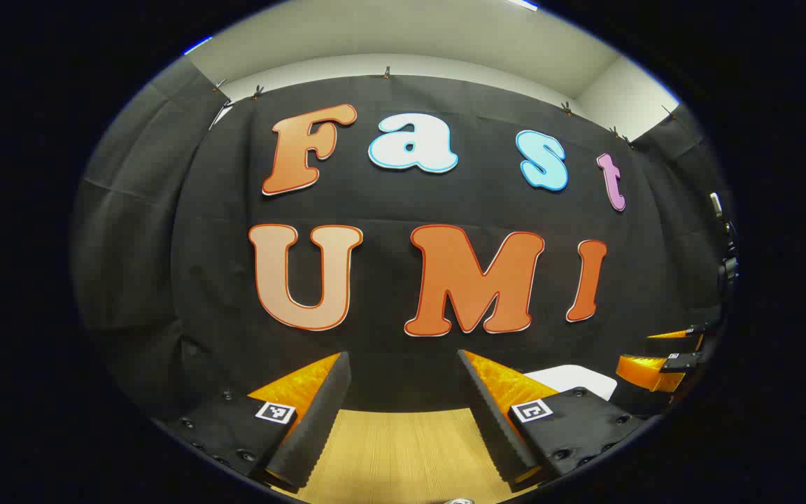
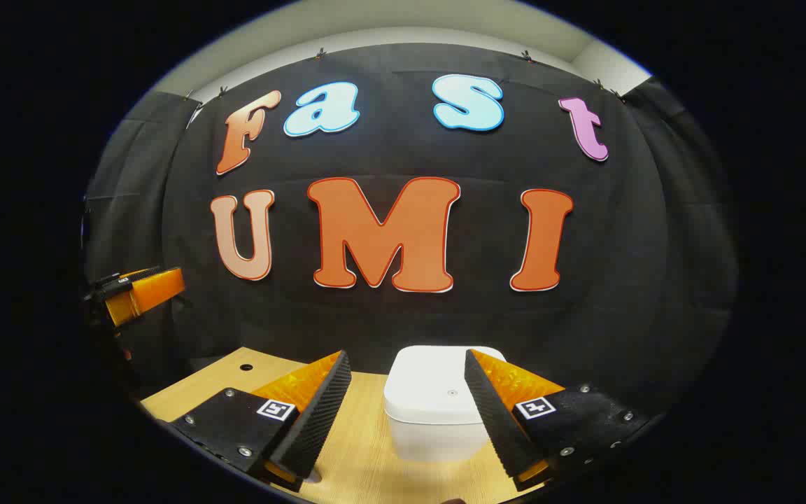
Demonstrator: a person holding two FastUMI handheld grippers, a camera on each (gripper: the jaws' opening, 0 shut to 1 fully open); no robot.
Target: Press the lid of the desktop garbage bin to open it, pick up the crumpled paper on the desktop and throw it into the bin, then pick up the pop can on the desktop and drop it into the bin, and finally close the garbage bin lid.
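Two grippers are raised over a pale wooden desktop (image 2: 368,448), both facing the black cloth wall of the booth. In the right gripper view, the right gripper (image 2: 403,413) has its fingers spread wide with nothing between them. Straight ahead of it, framed in the gap between the fingers, stands the white garbage bin (image 2: 427,413), its lid (image 2: 431,381) down and flat, with a small dot at the middle. The right-hand finger overlaps the bin's right edge in the picture; whether it touches cannot be told. Far off to this gripper's left the other gripper shows at the edge, above the desktop, and a small round hole (image 2: 245,367) sits in the desktop ahead-left.

In the left gripper view, the left gripper (image 1: 403,413) is likewise spread and empty, with bare desktop between its fingers. Beyond its right-hand finger a corner of the white bin peeks out, partly hidden by that finger.
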